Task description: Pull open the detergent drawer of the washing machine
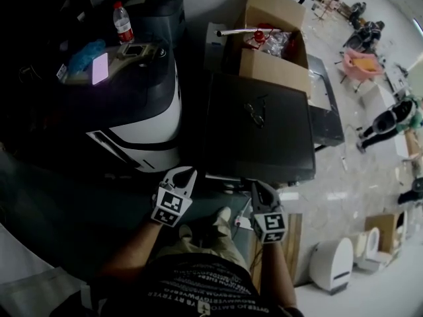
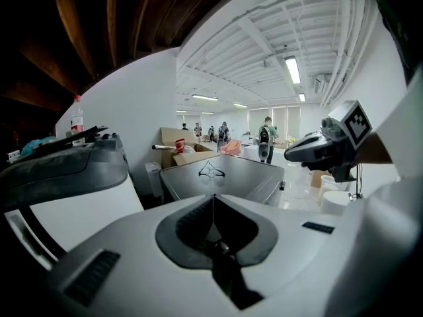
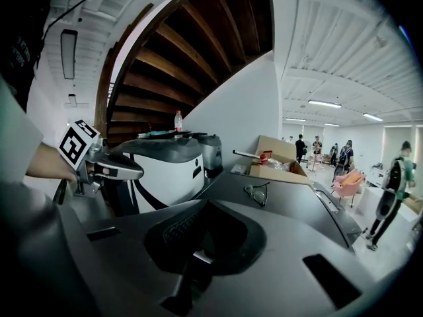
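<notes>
Dark-grey washing machine sits mid-frame in the head view, seen from above, so only its flat top shows. Detergent drawer: not visible in any view. Presumably it is on the front face, below the near edge of the top and hidden by the steep downward look. A pair of glasses lies around the middle of the top, clear of all four edges. They look parked there and are not part of the task.

Behind the far edge is an open cardboard box with clutter inside. Off the left edge stands a white and black machine with a water bottle on it. Both are well away from the front face.

Left tongs are at the near-left corner of the top and right tongs at the near edge, further right. Both point forward and slightly down, likely lined up to reach the front panel.

Left tongs: jaws pressed together with nothing between them, touching nothing. The left gripper view looks over the closed tips at the top and the glasses. Right tongs: jaws also together and empty, with no contact seen.

Judgement: the pull has not begun. Either tongs would need to spread before it could take the drawer's front.
</notes>
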The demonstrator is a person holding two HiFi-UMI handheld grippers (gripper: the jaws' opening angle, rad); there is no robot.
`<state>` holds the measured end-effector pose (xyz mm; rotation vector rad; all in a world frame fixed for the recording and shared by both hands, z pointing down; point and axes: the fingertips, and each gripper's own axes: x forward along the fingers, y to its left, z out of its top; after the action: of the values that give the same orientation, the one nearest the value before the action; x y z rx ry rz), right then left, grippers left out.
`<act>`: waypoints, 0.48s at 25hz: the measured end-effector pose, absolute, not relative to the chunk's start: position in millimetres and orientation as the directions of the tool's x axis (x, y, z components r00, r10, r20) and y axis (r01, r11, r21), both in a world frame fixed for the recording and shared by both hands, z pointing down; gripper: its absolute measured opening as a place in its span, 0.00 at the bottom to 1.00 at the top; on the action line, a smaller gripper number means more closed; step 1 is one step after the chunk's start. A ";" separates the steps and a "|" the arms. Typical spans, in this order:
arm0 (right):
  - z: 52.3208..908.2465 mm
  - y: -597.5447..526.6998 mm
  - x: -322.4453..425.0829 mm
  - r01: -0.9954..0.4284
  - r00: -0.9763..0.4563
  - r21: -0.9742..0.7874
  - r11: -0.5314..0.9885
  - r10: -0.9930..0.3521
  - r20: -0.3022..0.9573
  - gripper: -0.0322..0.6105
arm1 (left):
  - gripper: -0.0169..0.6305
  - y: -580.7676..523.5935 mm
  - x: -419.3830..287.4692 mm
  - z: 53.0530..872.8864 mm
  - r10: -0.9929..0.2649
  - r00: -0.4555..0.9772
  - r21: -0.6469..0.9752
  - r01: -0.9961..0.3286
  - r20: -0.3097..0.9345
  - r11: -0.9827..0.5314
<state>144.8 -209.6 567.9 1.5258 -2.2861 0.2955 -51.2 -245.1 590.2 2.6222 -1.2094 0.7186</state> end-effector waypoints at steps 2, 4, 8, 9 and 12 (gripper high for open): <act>580.3 -211.5 141.1 -0.904 -0.367 0.037 0.426 -0.819 0.441 0.03 | 0.03 -246.0 -48.7 601.1 -0.646 0.562 -0.022 -0.746 0.516 -0.666; 593.0 -213.1 138.5 -0.888 -0.389 0.038 0.458 -0.793 0.469 0.04 | 0.03 -247.5 -46.5 610.6 -0.623 0.570 0.005 -0.740 0.536 -0.672; 622.8 -210.7 132.2 -0.852 -0.432 0.010 0.523 -0.715 0.549 0.04 | 0.03 -245.8 -44.1 631.9 -0.585 0.565 0.015 -0.727 0.581 -0.687; 630.0 -209.1 131.2 -0.845 -0.438 0.006 0.535 -0.698 0.567 0.04 | 0.03 -243.9 -43.0 637.6 -0.575 0.566 0.018 -0.722 0.591 -0.692; 648.4 -208.3 130.3 -0.829 -0.444 0.001 0.559 -0.660 0.606 0.04 | 0.04 -239.7 -36.7 654.1 -0.535 0.581 0.037 -0.698 0.614 -0.715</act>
<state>130.3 -208.3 648.4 1.1912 -2.2399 0.4006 -36.7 -239.7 654.1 2.5391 -1.0151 0.8498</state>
